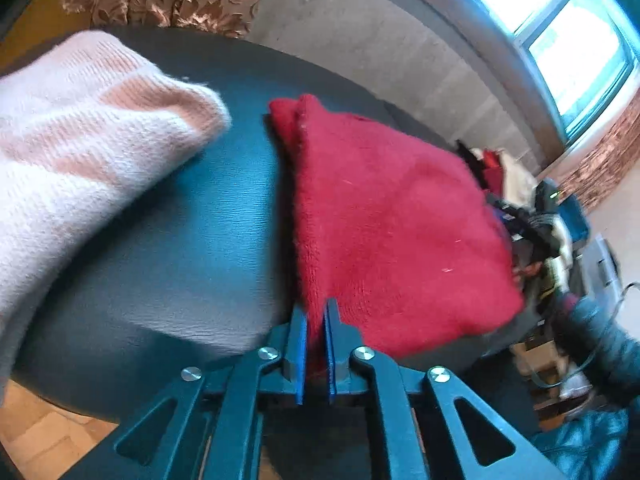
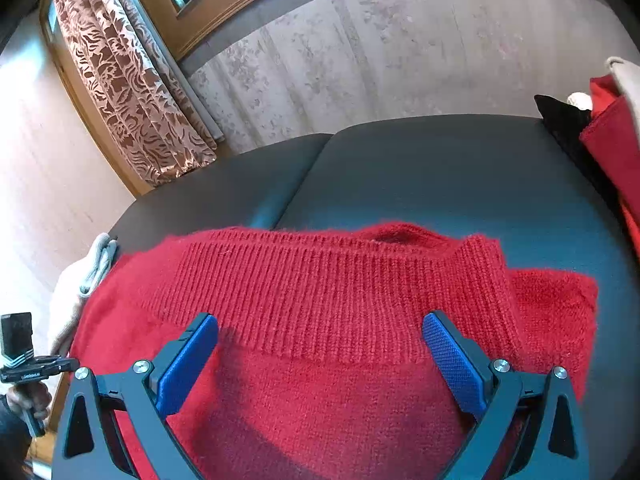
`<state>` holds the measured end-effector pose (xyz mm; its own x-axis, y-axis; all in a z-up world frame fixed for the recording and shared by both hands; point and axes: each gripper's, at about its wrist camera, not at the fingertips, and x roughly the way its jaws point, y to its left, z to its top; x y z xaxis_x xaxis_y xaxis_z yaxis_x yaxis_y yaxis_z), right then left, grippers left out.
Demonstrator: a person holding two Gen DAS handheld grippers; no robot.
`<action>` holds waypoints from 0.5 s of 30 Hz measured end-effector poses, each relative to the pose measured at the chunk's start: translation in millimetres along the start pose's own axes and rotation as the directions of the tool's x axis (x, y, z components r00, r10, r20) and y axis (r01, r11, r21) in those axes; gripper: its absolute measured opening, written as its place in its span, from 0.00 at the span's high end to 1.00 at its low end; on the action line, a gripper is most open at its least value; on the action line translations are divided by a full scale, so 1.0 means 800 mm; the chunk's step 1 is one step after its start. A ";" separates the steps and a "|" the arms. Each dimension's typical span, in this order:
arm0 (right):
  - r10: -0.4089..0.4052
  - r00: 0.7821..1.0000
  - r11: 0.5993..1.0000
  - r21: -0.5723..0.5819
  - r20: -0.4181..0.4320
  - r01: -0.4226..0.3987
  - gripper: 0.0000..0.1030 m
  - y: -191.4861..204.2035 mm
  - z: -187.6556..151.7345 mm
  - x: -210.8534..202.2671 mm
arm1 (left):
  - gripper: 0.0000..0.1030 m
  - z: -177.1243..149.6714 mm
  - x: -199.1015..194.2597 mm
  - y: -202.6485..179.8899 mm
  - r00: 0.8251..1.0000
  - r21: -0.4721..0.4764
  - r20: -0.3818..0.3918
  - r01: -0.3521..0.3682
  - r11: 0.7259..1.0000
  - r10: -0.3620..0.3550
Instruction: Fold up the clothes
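A fuzzy red sweater lies folded on the dark table. In the left wrist view my left gripper is shut on the sweater's near edge, with red fabric pinched between the blue pads. In the right wrist view the same red sweater shows its ribbed band across the middle. My right gripper stands open just over the knit below that band, one blue pad on each side, nothing gripped.
A pale pink-and-white knit lies at the table's left. A heap of mixed clothes sits beyond the red sweater, seen as red, black and cream pieces at the right. A patterned curtain and wall stand behind.
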<state>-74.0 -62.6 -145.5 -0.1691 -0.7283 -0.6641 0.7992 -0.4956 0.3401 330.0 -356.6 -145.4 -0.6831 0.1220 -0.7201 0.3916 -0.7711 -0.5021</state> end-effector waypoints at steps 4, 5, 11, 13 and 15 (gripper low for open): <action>-0.002 1.000 1.000 -0.005 0.004 0.002 0.00 0.000 -0.002 0.002 | 0.62 0.028 -0.015 -0.008 0.995 -0.026 0.097 -0.003 1.000 0.006; 0.002 1.000 1.000 -0.002 0.006 -0.002 0.00 -0.001 -0.003 0.002 | 0.57 0.039 -0.012 -0.017 0.994 -0.013 0.110 -0.021 1.000 0.022; 0.039 0.999 0.999 0.026 0.024 -0.040 0.00 -0.008 -0.004 -0.002 | 0.53 0.116 0.038 -0.033 0.994 0.047 0.082 -0.070 0.996 0.066; 0.047 0.999 0.998 0.032 0.027 -0.048 0.00 -0.010 -0.003 -0.003 | 0.53 0.135 0.057 -0.034 0.995 0.047 0.067 -0.073 0.996 0.070; 0.054 0.998 0.998 0.037 0.030 -0.055 0.00 -0.011 -0.004 -0.004 | 0.54 0.151 0.076 -0.044 0.996 0.069 0.055 -0.073 0.995 0.069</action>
<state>-78.5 -54.3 -148.1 -0.1434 -0.7679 -0.6243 0.7854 -0.4721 0.4004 200.3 -397.9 -113.5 -0.6868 0.0338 -0.7260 0.3970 -0.8193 -0.4137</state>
